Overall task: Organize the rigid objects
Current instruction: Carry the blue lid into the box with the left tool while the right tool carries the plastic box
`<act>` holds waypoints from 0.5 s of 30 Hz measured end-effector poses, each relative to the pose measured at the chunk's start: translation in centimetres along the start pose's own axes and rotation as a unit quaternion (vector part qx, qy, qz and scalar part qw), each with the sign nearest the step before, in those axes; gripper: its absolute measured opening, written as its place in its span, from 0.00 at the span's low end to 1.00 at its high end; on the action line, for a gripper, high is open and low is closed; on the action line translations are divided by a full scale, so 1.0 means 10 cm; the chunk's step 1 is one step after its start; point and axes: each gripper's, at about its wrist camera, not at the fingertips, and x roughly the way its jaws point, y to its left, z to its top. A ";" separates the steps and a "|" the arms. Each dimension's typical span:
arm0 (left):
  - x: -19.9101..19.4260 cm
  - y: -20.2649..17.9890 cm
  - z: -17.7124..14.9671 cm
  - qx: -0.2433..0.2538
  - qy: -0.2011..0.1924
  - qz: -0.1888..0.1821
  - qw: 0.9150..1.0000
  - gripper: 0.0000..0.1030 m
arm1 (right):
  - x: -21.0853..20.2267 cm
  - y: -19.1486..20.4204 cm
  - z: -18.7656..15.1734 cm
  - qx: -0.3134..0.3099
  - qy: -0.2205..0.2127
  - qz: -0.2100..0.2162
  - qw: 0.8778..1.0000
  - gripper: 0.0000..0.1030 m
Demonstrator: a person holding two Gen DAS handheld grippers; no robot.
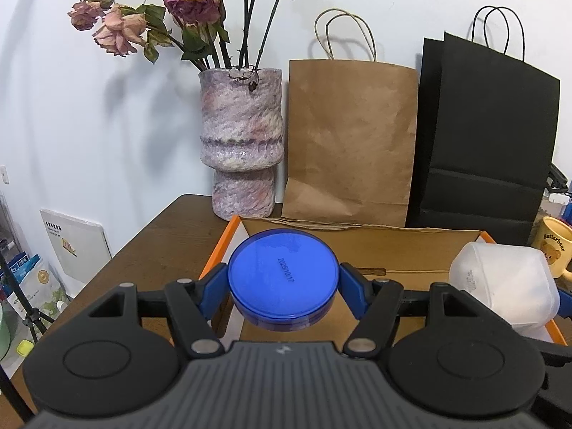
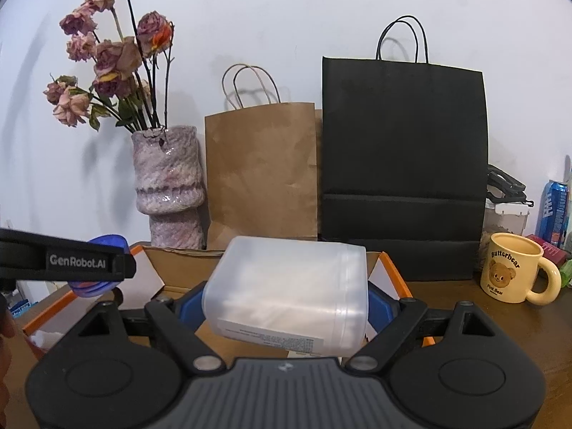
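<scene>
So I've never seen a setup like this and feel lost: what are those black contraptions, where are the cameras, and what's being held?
They are hand-held two-finger grippers, each with its own camera looking along its fingers. The left gripper clamps a round blue plastic tin; the right gripper clamps a frosted white plastic container. Both hang over an open orange-edged cardboard box on a brown wooden table, beside a cream bear mug.

Blue round tin; frosted white container; orange-edged box.
</scene>
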 end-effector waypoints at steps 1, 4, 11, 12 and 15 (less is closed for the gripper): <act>0.02 0.00 0.00 0.001 0.001 0.001 1.000 0.66 | 0.02 0.00 0.00 -0.001 0.001 0.000 1.000 0.84; 0.08 -0.01 0.01 0.003 0.003 0.000 1.000 0.66 | 0.08 -0.02 -0.01 -0.004 0.007 0.000 1.000 0.84; 0.15 -0.03 0.00 0.010 0.015 -0.001 1.000 0.71 | 0.17 -0.08 -0.04 0.005 0.029 -0.007 1.000 0.84; 0.15 -0.03 0.00 0.009 0.016 -0.002 1.000 0.82 | 0.18 -0.09 -0.04 0.008 0.036 -0.006 0.999 0.84; 0.12 -0.03 0.00 0.012 0.008 0.008 1.000 1.00 | 0.20 -0.10 -0.06 0.010 0.041 -0.014 0.999 0.97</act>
